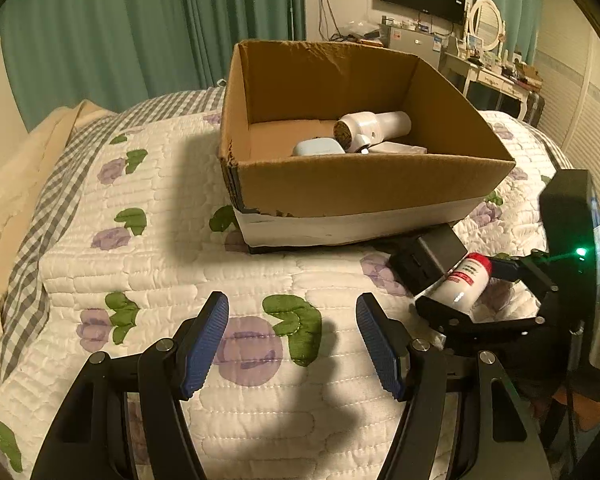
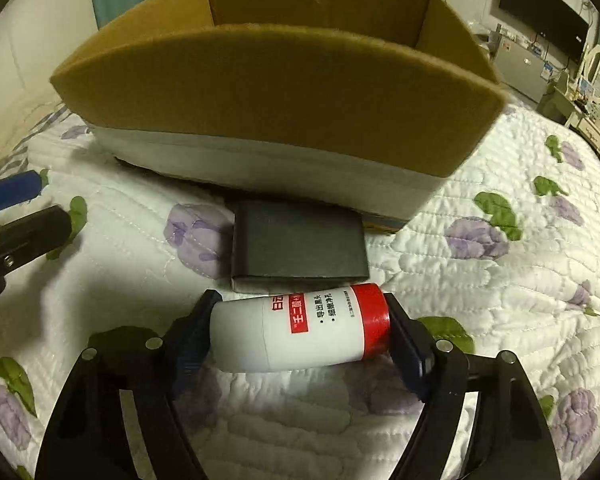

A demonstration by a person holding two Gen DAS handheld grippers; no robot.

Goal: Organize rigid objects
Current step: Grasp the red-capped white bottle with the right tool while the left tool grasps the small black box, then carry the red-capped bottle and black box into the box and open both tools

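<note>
The right gripper point(image 2: 300, 332) is pinching a white bottle point(image 2: 300, 330) end to end, lying sideways between its jaws just above the quilt point(image 2: 480, 280), beside a black box point(image 2: 298, 242) that is sitting against the cardboard box point(image 2: 276, 92). The left gripper point(image 1: 292, 340) is hovering with jaws spread, holding nothing. The step in hand appears to be pickup; the next move is likely calling for lifting the bottle over the near wall and releasing it beside the items point(image 1: 364, 132) already inside.
</note>
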